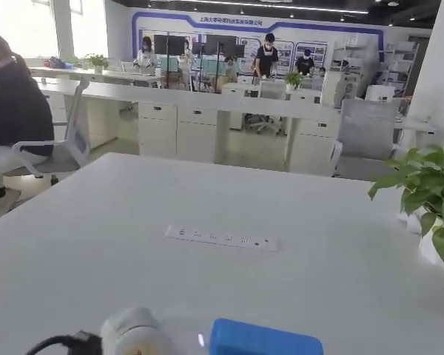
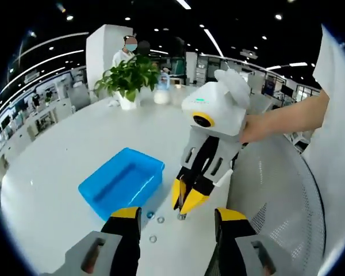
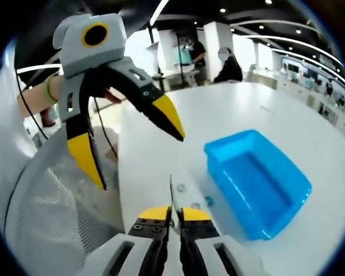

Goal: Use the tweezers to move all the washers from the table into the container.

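1. Right gripper point(image 3: 175, 214): jaws drawn narrow and clamped on the tweezers point(image 3: 171, 198). It is angled down toward the tabletop point(image 1: 133, 222).
2. Tweezers: a thin dark blade pair that projects forward from between the yellow jaw tips. The points sit low among the washers point(image 3: 180, 187). They are too fine to tell whether they touch the surface or have a ring caught.
3. Left gripper point(image 2: 178, 213): jaws wide and holding nothing. It hovers near the right gripper, facing it across the work.
4. Washers: at least three small rings lie flat and loose, near one another. They sit on the tabletop between the container point(image 3: 253, 178) and the near edge, just beside the container wall.
5. Container: blue, rectangular, open-topped. The floor looks bare in both gripper views, so the task appears to be at its start.
6. Step in hand (judged): taking up a first washer.
   - Settle the points over one ring only, straddling its rim or with one point through the hole, before squeezing.
   - Press lightly, since a flat ring may skate on the smooth top or flick out toward the near edge.
   - Lift straight, carry low across the short gap, and release only once past the wall and over the floor.
   - Keep the left gripper out of the path.
7. Further out: a white power strip point(image 1: 222, 238) lies mid-tabletop, and a potted plant point(image 1: 429, 185) stands at the far right.
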`<state>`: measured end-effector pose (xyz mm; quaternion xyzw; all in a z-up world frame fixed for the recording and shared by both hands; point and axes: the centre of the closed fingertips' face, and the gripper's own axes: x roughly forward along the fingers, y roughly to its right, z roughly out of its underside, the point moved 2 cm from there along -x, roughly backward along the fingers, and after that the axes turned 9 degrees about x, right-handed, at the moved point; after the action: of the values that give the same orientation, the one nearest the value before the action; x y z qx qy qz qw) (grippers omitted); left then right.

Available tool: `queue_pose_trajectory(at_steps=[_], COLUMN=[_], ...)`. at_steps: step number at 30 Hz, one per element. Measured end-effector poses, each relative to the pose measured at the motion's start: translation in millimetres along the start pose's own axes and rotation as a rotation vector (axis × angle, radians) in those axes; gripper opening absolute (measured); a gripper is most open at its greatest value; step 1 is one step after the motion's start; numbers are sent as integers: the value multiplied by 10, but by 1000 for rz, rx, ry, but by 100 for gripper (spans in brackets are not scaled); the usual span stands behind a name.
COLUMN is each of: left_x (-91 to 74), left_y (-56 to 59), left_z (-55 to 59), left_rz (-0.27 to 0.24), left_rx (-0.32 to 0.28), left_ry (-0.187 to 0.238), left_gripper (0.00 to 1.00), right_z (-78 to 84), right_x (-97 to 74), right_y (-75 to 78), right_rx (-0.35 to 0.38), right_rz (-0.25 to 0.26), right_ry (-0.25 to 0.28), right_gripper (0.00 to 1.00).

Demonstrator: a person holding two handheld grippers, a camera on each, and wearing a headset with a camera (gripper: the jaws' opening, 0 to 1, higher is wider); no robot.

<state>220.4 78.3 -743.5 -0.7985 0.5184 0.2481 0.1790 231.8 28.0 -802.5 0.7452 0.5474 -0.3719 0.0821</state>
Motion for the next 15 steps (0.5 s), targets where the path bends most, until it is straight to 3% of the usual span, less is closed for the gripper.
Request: queue_pose_trajectory(at_steps=[6, 9, 11, 13, 15], left_x=[-202, -261, -296, -314, -348], left_y=[-6, -24, -39, -41, -104], left_z=[138, 183, 176, 165, 97], left_rz=[-158, -228, -276, -298, -349], left_rx=[-207, -267, -277, -265, -195], left_ry=[160, 213, 249, 256, 254], left_gripper=[78, 86, 91, 96, 98], right_z=[0, -35, -71, -99, -137], right_x=[-18, -71, -114, -149, -196], right_y=[50, 61, 53, 55, 62], right_rx=[118, 142, 155, 164, 173], right_rz=[-12, -17, -21, -22, -20], right_ry=[29, 48, 57, 61, 68], right_gripper=[2, 2, 3, 3, 3])
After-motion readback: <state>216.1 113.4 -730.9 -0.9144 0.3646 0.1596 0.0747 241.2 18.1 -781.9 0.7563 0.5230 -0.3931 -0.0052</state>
